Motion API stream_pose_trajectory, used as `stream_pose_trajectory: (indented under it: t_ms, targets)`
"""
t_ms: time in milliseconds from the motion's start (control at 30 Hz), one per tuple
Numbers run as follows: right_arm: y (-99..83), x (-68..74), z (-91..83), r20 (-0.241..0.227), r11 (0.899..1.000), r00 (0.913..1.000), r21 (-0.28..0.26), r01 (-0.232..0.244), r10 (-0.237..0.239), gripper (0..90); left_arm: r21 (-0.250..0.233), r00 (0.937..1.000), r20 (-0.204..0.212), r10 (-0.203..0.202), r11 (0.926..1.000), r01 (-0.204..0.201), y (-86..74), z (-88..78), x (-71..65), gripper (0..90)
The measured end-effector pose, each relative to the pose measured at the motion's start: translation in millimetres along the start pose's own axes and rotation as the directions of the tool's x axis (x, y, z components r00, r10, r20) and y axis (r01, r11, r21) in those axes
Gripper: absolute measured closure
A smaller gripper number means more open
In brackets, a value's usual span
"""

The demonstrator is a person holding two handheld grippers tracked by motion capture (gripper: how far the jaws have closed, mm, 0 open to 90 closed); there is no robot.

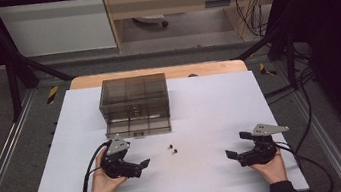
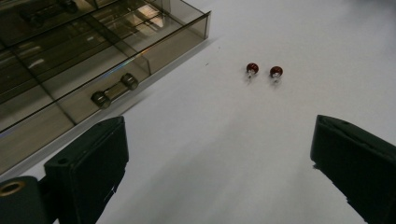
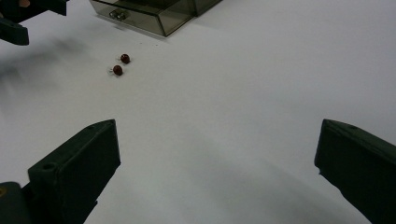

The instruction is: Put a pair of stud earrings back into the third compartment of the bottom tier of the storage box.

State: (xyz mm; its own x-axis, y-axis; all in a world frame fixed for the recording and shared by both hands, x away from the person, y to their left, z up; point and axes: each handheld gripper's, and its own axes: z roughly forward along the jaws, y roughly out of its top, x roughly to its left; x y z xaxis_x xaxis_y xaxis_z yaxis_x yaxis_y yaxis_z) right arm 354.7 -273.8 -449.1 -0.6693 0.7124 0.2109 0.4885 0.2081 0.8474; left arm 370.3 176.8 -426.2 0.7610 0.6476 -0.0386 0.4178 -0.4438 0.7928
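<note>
Both pairs of jaws stand wide apart with only bare white table between them; neither grips anything. In the left gripper view the left gripper [image 2: 219, 168] looks across the white table top [image 2: 280, 28] at two small dark red beads, one bead [image 2: 252, 68] just beside the other bead [image 2: 276, 71], lying apart from each other but close, well ahead of the jaws and slightly right of the gap's middle. From the right gripper view the right gripper [image 3: 217, 170] sees the same pair farther off at upper left. In the high view the left gripper [image 1: 138, 167] sits in the person's left hand [image 1: 102, 179] near the front edge, the right gripper [image 1: 239, 149] in the right hand [image 1: 271, 167] at the other side, and the beads lie on the table between them, nearer the left one. Beyond the beads stands a smoky transparent drawer box [image 1: 134, 101], its bottom drawer [image 1: 137, 127] pulled out toward the person, with a small metal handle [image 2: 114, 91] on its front
</note>
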Motion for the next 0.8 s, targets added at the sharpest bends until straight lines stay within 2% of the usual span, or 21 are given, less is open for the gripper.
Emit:
stream_pose_trajectory:
  t_ms: [100, 133, 200, 267, 400, 800]
  targets:
    - [0.0, 0.0, 0.1, 0.000, 1.000, 1.0000, 0.000, 0.000, 0.000, 0.7, 0.013, 1.0000, 0.008, -0.003, 0.9999, 0.003, 4.8, 5.2, -3.1, 3.7]
    - [0.0, 0.0, 0.0, 0.000, 1.000, 1.0000, 0.001, 0.000, 0.000, 0.7, 0.006, 0.9999, 0.005, 0.010, 0.9999, -0.010, 6.7, 7.9, -2.7, 3.9]
    - [0.0, 0.0, 0.0, 0.000, 1.000, 1.0000, 0.000, 0.001, -0.001, 0.7, 0.016, 0.9999, 0.007, -0.009, 0.9998, 0.009, 9.0, 10.3, -4.6, 5.4]
    - [0.0, 0.1, 0.0, 0.001, 1.000, 1.0000, 0.001, 0.001, -0.001, 0.7, 0.013, 1.0000, 0.000, 0.000, 0.9999, 0.000, 12.3, 15.0, -5.2, 6.3]
    - [0.0, 0.0, -0.1, 0.001, 1.000, 1.0000, 0.000, 0.002, -0.002, 0.7, 0.036, 1.0000, -0.001, -0.009, 0.9993, 0.009, 15.6, 22.2, -8.8, 8.7]
    - [0.0, 0.0, 0.2, 0.001, 1.000, 1.0000, 0.003, 0.003, -0.003, 0.7, 0.058, 0.9992, 0.039, 0.000, 0.9983, -0.002, 28.6, 47.9, -20.8, 18.8]
